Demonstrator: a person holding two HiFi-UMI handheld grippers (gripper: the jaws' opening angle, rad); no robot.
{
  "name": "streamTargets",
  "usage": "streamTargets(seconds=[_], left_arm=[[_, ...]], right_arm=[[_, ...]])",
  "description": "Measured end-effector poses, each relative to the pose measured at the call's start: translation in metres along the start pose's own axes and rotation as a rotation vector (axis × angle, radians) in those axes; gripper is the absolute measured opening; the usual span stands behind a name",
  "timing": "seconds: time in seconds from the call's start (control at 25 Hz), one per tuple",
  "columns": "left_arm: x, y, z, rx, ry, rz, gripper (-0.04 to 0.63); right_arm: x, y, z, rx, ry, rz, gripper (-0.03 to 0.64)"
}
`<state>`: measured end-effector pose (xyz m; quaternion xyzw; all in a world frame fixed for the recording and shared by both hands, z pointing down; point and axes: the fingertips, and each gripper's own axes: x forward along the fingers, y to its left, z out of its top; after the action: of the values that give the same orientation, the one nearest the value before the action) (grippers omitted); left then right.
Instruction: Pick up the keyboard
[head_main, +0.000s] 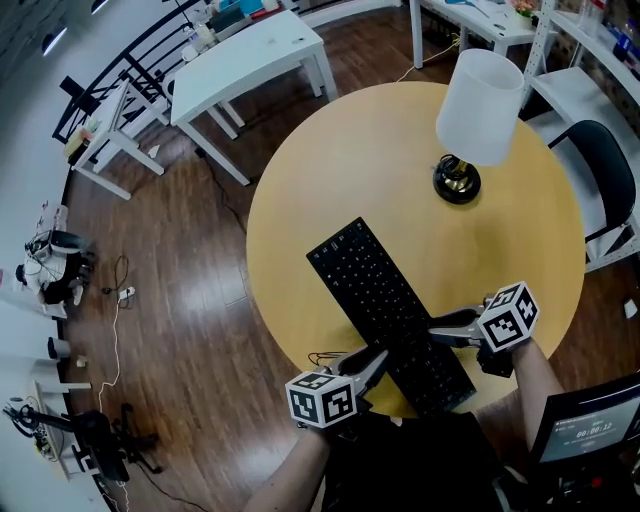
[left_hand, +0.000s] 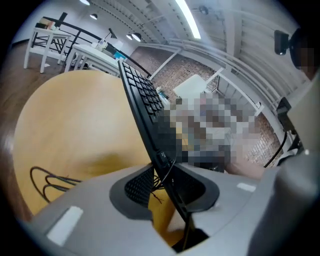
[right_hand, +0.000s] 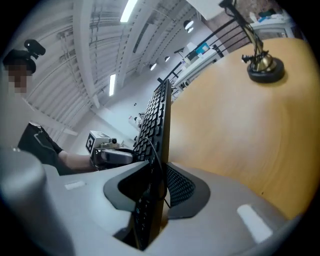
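A black keyboard (head_main: 385, 310) lies slantwise over the round wooden table (head_main: 330, 170), its near end towards me. My left gripper (head_main: 375, 365) is shut on its near left edge and my right gripper (head_main: 440, 332) on its near right edge. In the left gripper view the keyboard (left_hand: 140, 95) runs edge-on out of the jaws, and the left gripper (left_hand: 165, 177) pinches its thin side. In the right gripper view the right gripper (right_hand: 155, 190) clamps the keyboard (right_hand: 157, 120) the same way, with the left gripper (right_hand: 107, 152) visible beyond it. The near end sits raised above the tabletop.
A lamp with a white shade (head_main: 478, 110) and a dark round base (head_main: 456, 180) stands on the far right of the table. A thin black cable (head_main: 322, 357) loops at the table's front edge. White desks (head_main: 250, 60) stand back left, a chair (head_main: 605, 170) at right, a screen (head_main: 585, 435) lower right.
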<state>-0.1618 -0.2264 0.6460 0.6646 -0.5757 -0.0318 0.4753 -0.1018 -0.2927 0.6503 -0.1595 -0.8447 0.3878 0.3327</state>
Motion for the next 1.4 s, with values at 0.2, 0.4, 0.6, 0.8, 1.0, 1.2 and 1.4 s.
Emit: streamTargets(seconds=[0.2, 0.4, 0.6, 0.8, 1.0, 1.2, 1.4], left_arm=[[-0.023, -0.032, 0.044, 0.074, -0.071, -0.038, 0.127], [-0.051, -0.069, 0.076, 0.164, -0.107, -0.071, 0.126], [-0.087, -0.1, 0.11, 0.241, -0.142, -0.11, 0.123], [-0.102, -0.12, 0.125, 0.31, -0.155, -0.15, 0.119], [-0.12, -0.145, 0.138, 0.358, -0.178, -0.19, 0.118], [-0.135, -0.162, 0.153, 0.42, -0.197, -0.214, 0.117], [-0.144, -0.168, 0.156, 0.442, -0.209, -0.232, 0.114]], right_arm=[[-0.026, 0.04, 0.042, -0.111, -0.104, -0.054, 0.101], [-0.053, 0.085, 0.068, -0.204, -0.198, -0.107, 0.101], [-0.069, 0.135, 0.093, -0.263, -0.295, -0.157, 0.101], [-0.083, 0.163, 0.101, -0.331, -0.362, -0.211, 0.101], [-0.1, 0.192, 0.107, -0.368, -0.437, -0.245, 0.101], [-0.109, 0.214, 0.116, -0.403, -0.49, -0.277, 0.101], [-0.111, 0.225, 0.116, -0.428, -0.52, -0.306, 0.1]])
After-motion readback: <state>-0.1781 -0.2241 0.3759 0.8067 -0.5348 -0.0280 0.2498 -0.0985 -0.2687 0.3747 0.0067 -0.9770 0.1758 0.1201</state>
